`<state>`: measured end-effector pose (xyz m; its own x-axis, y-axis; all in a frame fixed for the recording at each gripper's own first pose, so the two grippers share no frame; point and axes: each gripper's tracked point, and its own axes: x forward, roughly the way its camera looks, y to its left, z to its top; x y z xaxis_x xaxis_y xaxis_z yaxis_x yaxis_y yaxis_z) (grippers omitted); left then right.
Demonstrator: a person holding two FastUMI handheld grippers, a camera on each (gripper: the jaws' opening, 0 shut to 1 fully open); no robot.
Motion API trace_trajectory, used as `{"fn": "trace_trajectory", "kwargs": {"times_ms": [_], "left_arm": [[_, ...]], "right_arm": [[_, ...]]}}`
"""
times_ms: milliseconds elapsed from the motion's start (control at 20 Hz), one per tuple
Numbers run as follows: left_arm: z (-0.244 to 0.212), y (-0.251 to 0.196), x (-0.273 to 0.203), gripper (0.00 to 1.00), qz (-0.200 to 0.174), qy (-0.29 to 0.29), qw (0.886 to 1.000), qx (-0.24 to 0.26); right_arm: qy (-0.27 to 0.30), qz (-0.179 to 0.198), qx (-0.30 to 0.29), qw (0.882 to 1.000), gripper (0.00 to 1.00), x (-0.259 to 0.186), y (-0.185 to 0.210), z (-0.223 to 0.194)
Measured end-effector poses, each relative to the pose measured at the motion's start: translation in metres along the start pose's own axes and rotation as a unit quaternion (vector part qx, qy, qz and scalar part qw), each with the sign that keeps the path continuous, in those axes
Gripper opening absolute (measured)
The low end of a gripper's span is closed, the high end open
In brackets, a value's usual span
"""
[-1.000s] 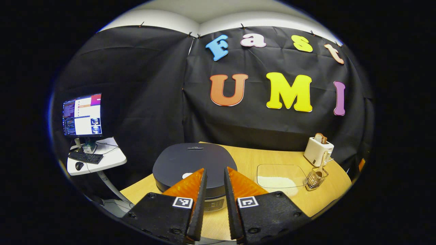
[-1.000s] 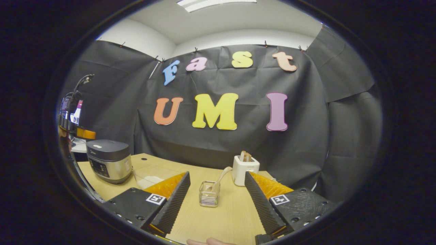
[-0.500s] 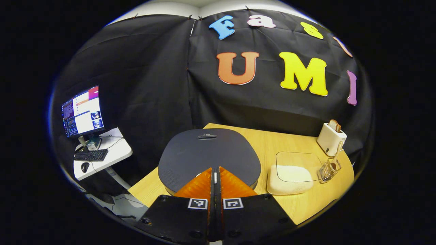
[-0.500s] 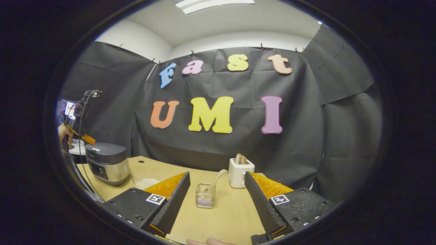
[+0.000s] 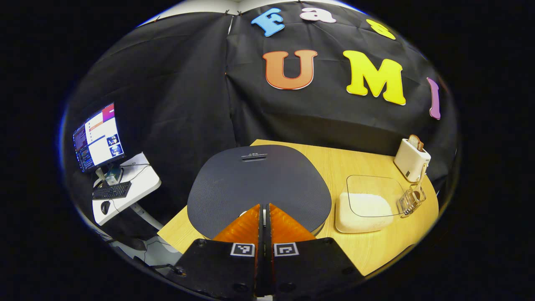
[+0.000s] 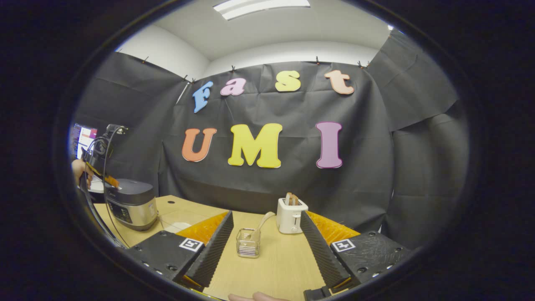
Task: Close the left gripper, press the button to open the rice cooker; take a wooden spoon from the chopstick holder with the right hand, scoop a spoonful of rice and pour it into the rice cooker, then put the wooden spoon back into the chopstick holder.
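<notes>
The dark grey rice cooker [image 5: 259, 179] stands shut at the table's left end, its lid right under my left gripper [image 5: 264, 207]. That gripper is shut with nothing between its fingers, tips just above the lid's front edge, where a sliver of white button [image 5: 242, 213] shows. In the right gripper view the rice cooker [image 6: 131, 204] stands far left with the left gripper [image 6: 103, 179] on top of it. My right gripper [image 6: 266, 217] hangs open above the table. Between its fingers, farther off, is the wire chopstick holder [image 6: 248, 243] with the wooden spoon [image 6: 262, 221] leaning in it.
A clear container of white rice [image 5: 365, 203] sits between the cooker and the chopstick holder [image 5: 411, 200]. A white toaster [image 6: 290, 215] with bread stands behind the holder. A monitor [image 5: 98, 138] and keyboard are on a side table [image 5: 138, 188] to the left. A hand [image 6: 77, 168] holds the left gripper.
The left gripper went from open to shut and came down closer over the cooker's lid. The right gripper stayed open and pulled back slightly from the chopstick holder.
</notes>
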<state>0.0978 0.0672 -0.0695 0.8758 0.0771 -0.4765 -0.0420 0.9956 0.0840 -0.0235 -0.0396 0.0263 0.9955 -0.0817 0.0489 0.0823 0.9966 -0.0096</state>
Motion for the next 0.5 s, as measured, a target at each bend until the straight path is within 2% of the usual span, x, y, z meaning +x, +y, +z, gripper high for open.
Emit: {"fn": "trace_trajectory", "kwargs": {"times_ms": [100,250,400,500], "left_arm": [[-0.0020,-0.0012,0.0001,0.03,-0.001,0.008,1.000,-0.008],[-0.0079,-0.0022,-0.0010,0.03,-0.004,0.028,1.000,0.007],[-0.0057,-0.0003,0.0013,0.03,0.005,0.024,0.999,0.035],[-0.0047,0.0017,0.0005,0.03,0.009,0.033,0.999,0.033]], "right_arm": [[0.001,-0.002,0.002,1.000,0.95,-0.0014,-0.0017,-0.0001],[-0.002,-0.001,0.004,1.000,0.96,-0.0033,0.0001,0.0025],[-0.003,0.007,0.002,1.000,0.95,-0.0052,0.0058,0.0031],[-0.007,0.009,-0.002,1.000,0.95,-0.0080,0.0075,0.0051]]}}
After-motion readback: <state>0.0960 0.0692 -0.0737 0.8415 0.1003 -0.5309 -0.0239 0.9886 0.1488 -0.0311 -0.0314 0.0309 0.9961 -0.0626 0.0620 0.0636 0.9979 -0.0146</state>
